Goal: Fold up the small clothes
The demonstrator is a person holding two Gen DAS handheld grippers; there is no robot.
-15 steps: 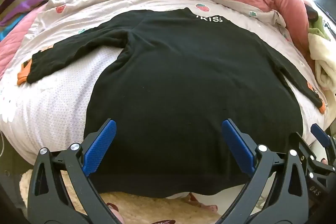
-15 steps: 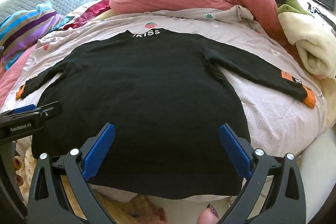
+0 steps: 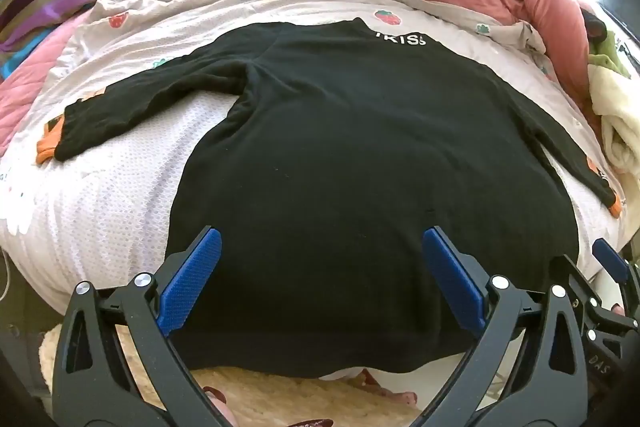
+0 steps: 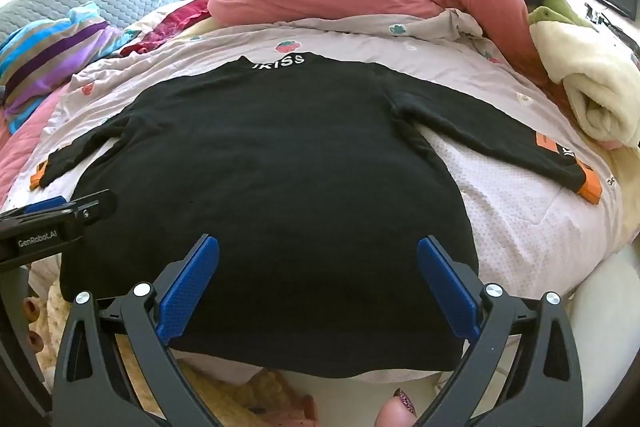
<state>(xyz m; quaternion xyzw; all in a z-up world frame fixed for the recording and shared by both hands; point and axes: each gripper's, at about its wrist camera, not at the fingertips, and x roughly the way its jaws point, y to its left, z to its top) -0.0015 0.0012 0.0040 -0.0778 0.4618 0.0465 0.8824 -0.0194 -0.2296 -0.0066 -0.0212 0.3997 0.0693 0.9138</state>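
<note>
Black long-sleeve top (image 3: 352,163) (image 4: 272,163) lies flat and fully spread on the bed, unfolded. Collar at 12 o'clock with white lettering across it, hem at 6 o'clock, hanging slightly over the bed edge. Both sleeves are out straight: in the left wrist view one runs toward 9 o'clock, the other toward 4; in the right wrist view, toward 8 and 3. Orange cuffs on both sleeve ends, with an orange patch and white lettering near the cuff. Fabric mostly smooth, minor creases at the armpits.
</note>
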